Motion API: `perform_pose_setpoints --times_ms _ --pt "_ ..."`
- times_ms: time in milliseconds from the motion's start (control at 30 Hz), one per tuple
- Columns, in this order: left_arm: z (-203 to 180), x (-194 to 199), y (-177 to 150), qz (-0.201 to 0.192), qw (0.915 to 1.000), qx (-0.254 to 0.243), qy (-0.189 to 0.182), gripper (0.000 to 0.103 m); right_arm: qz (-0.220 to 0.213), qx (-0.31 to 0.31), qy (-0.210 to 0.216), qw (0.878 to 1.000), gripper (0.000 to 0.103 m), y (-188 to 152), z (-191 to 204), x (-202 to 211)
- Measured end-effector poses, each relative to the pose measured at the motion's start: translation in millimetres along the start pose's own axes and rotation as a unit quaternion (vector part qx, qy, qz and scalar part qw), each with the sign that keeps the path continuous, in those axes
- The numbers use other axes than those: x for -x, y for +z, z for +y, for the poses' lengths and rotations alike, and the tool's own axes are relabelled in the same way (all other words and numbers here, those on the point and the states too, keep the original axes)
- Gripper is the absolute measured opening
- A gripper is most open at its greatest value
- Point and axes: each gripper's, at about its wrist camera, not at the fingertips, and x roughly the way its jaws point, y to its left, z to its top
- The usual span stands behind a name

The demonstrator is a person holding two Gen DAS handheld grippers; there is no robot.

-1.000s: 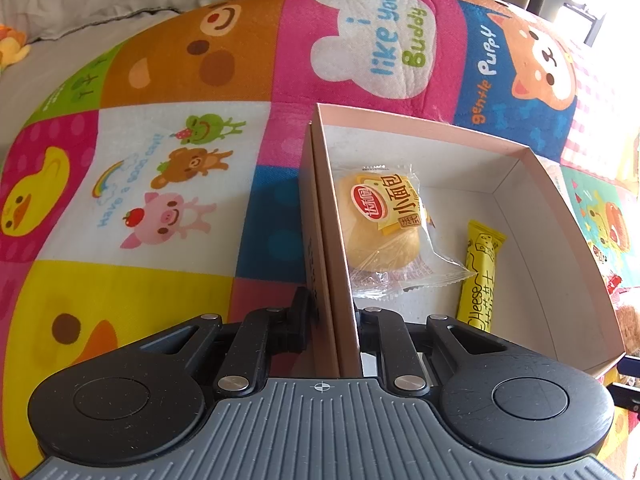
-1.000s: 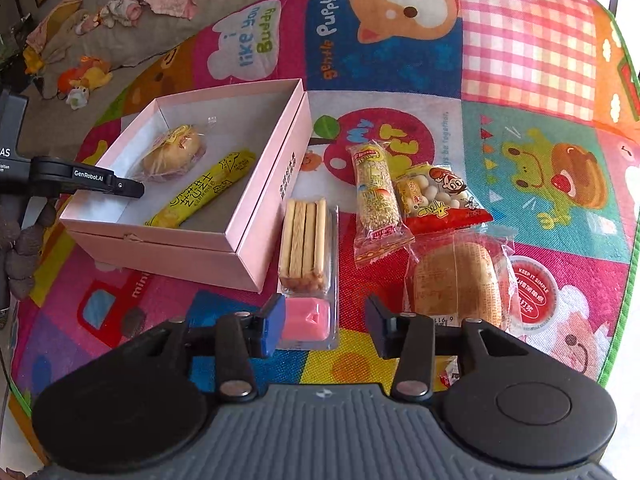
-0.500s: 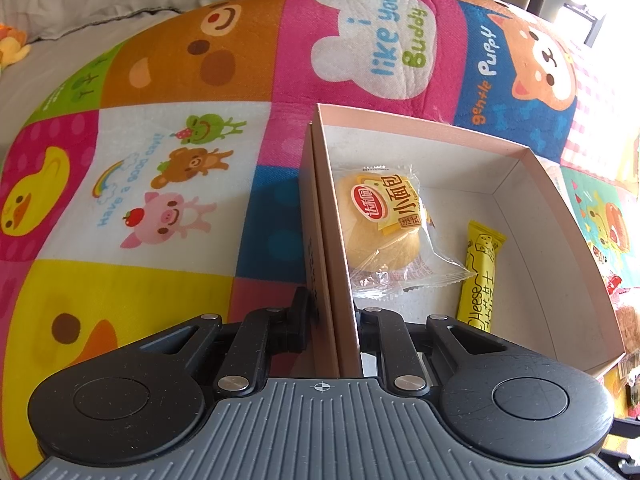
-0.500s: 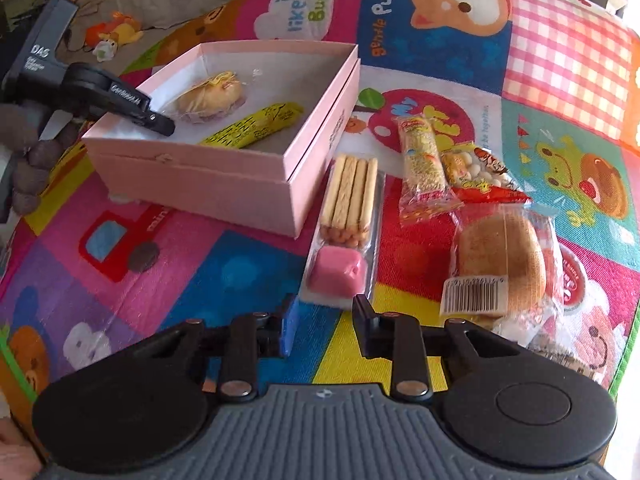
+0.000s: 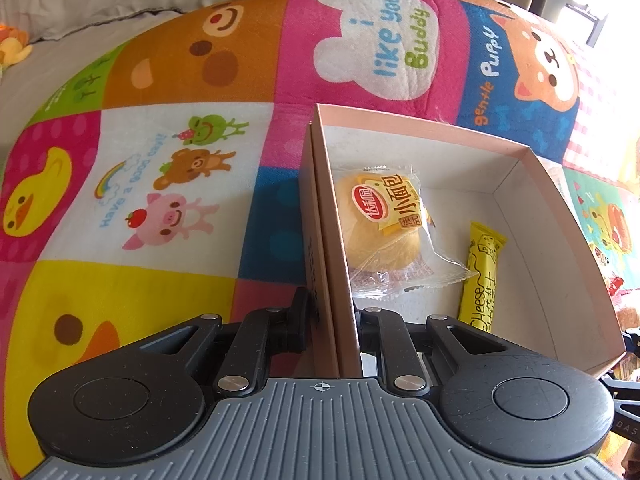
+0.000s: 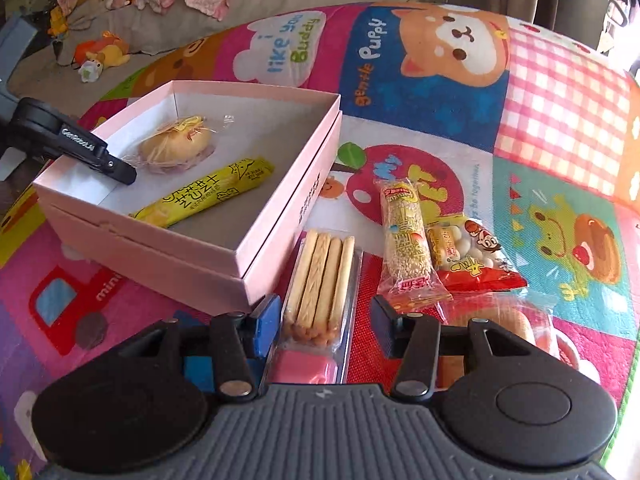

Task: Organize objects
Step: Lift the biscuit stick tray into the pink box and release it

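My left camera sits tight against the pink box [image 5: 520,152], staring down along its wall. My right camera looks down from the opposite side, slightly farther back; both share the box interior.

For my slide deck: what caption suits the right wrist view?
Right tool opening astride the biscuit-stick pack beside the pink box.

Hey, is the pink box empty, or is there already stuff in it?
Not empty. The pink box holds a wrapped bun and a yellow cheese stick; much of its floor is bare.
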Motion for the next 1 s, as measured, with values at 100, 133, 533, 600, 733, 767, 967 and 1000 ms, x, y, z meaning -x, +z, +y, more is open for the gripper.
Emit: perform_pose_setpoints --times_ms 100,133,533,600,733,767,967,1000 --pt "0 0 0 0.000 1.0000 -0.002 0.000 0.018 0.005 -0.003 0.013 1.000 0.035 -1 1 2" --pt "-1 0 0 0.000 1.0000 -0.003 0.001 0.017 0.009 -0.003 0.016 1.000 0.034 -2 2 6" --pt "1 0 1 -0.002 1.0000 0.003 -0.002 0.017 0.011 -0.015 0.053 0.998 0.032 -18 9 111" --pt "2 0 1 -0.002 1.0000 0.006 -0.002 0.017 -0.018 -0.034 0.067 0.997 0.032 -4 6 132" --pt "2 0 0 -0.003 1.0000 0.008 -0.004 0.018 -0.071 -0.085 0.106 0.988 0.032 29 0 147" --pt "2 -1 0 -0.003 0.9999 0.009 -0.005 0.018 -0.079 -0.099 0.112 0.986 0.032 36 -1 145" --pt "1 0 1 0.000 1.0000 0.010 -0.001 0.018 -0.132 -0.154 0.090 0.975 0.035 81 0 98" --pt "0 0 1 0.001 0.9999 0.010 -0.001 0.018 -0.135 -0.151 0.050 0.978 0.038 83 3 88"
